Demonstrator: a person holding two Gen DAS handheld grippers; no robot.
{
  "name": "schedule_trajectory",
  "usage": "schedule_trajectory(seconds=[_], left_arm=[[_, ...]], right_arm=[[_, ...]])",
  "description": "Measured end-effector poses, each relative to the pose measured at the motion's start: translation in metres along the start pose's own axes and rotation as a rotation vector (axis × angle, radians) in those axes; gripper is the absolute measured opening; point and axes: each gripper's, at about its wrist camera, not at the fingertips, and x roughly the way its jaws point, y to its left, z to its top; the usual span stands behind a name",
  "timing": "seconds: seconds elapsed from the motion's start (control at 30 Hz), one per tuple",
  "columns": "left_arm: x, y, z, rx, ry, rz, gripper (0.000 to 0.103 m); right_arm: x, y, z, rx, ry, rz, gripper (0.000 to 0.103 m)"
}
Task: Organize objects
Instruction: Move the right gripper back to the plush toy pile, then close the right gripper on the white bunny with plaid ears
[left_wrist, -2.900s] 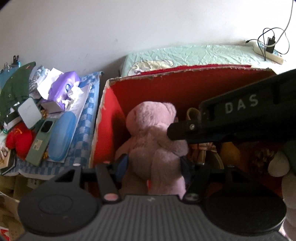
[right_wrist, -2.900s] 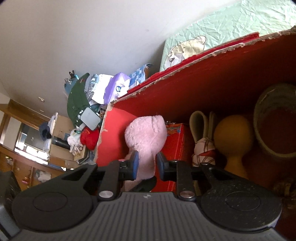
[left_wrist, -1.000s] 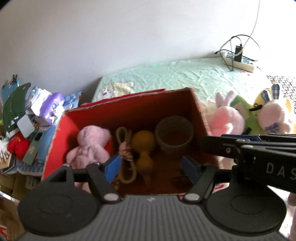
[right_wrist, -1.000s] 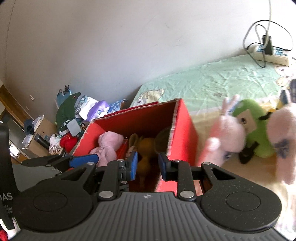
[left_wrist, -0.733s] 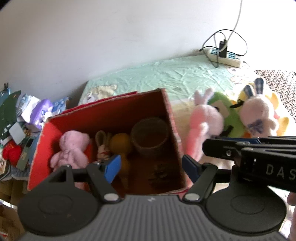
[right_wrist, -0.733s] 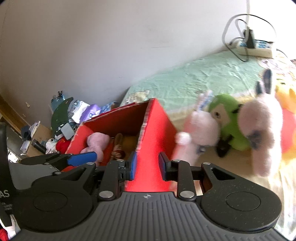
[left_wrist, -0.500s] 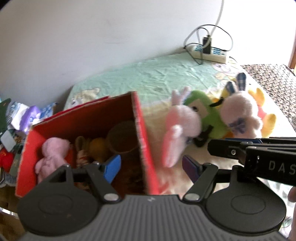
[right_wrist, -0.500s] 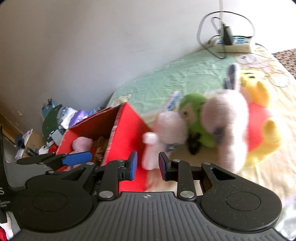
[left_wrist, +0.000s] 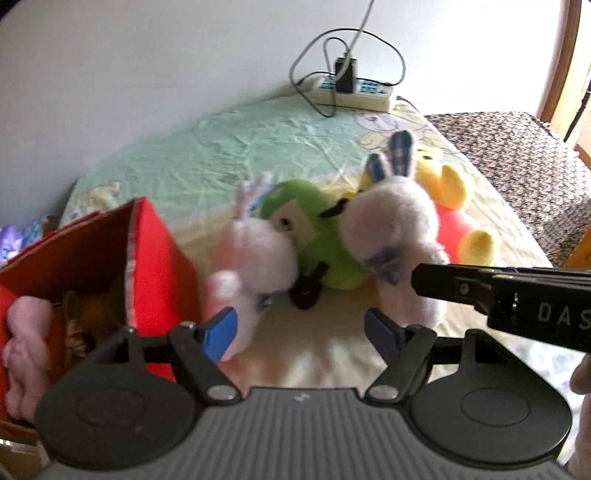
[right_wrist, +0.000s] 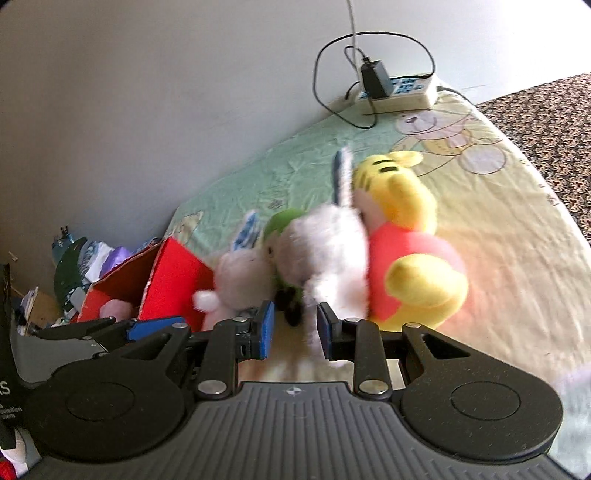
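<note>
My left gripper stood half open with nothing in it; my right gripper stood narrower, also holding nothing, "DAS" readable on its side. The plush toys lay just ahead on the bedsheet, beside the red box. A power strip sat at the wall; open sheet lay to the right.

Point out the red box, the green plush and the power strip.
red box (left_wrist: 162, 258), left wrist view, on its outer red side wall.
green plush (left_wrist: 325, 254), left wrist view, on its round body.
power strip (right_wrist: 402, 94), right wrist view, on its white casing.
</note>
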Motion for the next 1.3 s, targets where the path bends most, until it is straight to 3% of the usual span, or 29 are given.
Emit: schedule_trajectory(seconds=[0.2, 0.53, 0.83, 1.0, 1.3], left_arm=[[0.015, -0.010, 0.007, -0.035, 0.008, -0.113, 0.078], [0.041, -0.016, 0.017, -0.057, 0.035, -0.202, 0.078], [0.060, -0.013, 0.025, -0.082, 0.030, -0.334, 0.078], [0.071, -0.015, 0.028, -0.076, 0.029, -0.343, 0.089], [0.069, -0.017, 0.026, -0.071, 0.024, -0.415, 0.070]], right_arm=[[0.005, -0.014, 0.008, 0.020, 0.003, -0.008, 0.029], [0.025, -0.027, 0.020, 0.045, 0.024, -0.024, 0.032], [0.037, -0.033, 0.027, 0.046, 0.019, -0.033, 0.034], [0.039, -0.038, 0.028, 0.039, 0.017, -0.026, 0.030], [0.036, -0.034, 0.027, 0.032, 0.023, -0.011, 0.020]])
